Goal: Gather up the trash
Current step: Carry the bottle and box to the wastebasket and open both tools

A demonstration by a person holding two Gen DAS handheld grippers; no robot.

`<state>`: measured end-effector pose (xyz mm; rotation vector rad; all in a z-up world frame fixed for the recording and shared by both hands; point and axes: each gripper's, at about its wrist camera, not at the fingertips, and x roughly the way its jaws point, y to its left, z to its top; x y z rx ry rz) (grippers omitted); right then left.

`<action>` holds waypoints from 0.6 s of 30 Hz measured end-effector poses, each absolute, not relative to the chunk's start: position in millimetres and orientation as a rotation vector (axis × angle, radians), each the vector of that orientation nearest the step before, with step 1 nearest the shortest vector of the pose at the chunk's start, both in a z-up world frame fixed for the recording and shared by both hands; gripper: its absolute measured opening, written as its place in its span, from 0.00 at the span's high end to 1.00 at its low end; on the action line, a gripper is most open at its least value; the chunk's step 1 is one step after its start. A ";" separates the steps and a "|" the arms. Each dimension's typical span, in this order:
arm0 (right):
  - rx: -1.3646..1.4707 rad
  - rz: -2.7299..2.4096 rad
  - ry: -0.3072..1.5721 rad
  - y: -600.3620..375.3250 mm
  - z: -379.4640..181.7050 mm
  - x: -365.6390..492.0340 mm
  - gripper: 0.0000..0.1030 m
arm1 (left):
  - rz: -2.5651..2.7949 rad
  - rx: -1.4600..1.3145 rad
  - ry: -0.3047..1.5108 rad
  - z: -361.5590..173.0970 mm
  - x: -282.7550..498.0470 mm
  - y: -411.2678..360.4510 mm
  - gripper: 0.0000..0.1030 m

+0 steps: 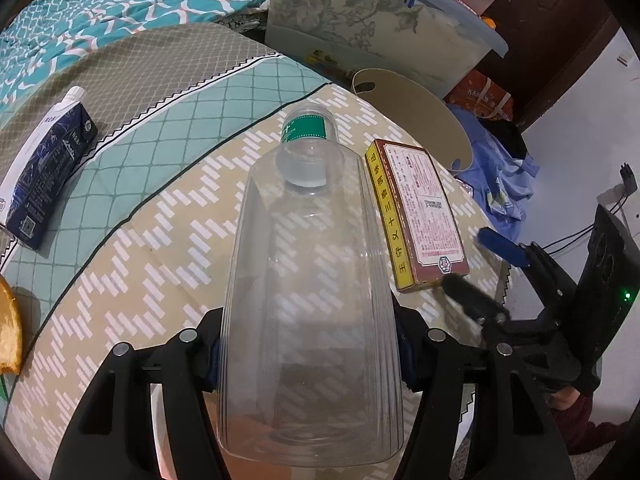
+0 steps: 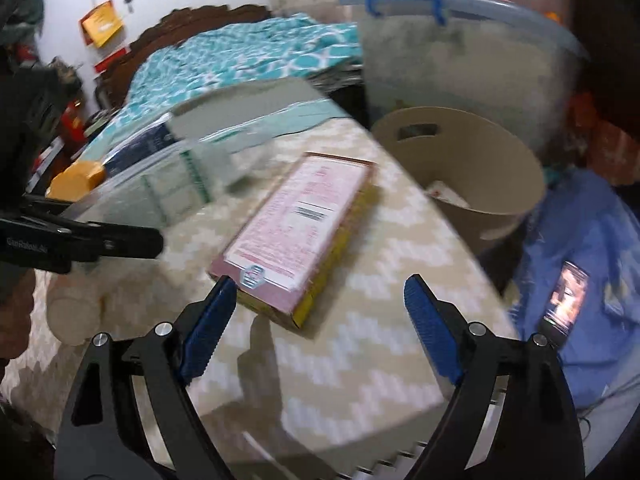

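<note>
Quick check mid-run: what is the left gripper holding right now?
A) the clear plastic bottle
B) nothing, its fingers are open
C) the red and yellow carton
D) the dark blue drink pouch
A: in the left wrist view the left gripper is clamped on both sides of the clear plastic bottle, while the red and yellow carton lies apart on the cloth.

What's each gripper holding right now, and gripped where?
Left gripper is clamped on the clear plastic bottle, across its lower body near the base. Right gripper is open and holds nothing, nearing the red-and-yellow box.
</note>
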<state>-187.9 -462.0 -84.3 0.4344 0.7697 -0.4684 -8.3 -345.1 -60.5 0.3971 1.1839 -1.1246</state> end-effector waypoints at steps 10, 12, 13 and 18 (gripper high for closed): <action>0.365 -0.443 0.813 -446.5 -83.9 -152.3 0.10 | -1.132 0.385 1.188 -57.7 -9.2 -346.4 0.42; 0.394 -0.443 0.839 -453.7 -90.4 -145.3 0.10 | -1.140 0.376 1.189 -55.9 -8.4 -347.3 0.42; 0.393 -0.439 0.844 -455.1 -91.6 -143.2 0.14 | -1.144 0.372 1.192 -55.7 -8.4 -347.9 0.43; 0.368 -0.444 0.813 -459.7 -92.0 -149.5 0.31 | -1.180 0.395 1.211 -58.9 -14.1 -368.4 0.43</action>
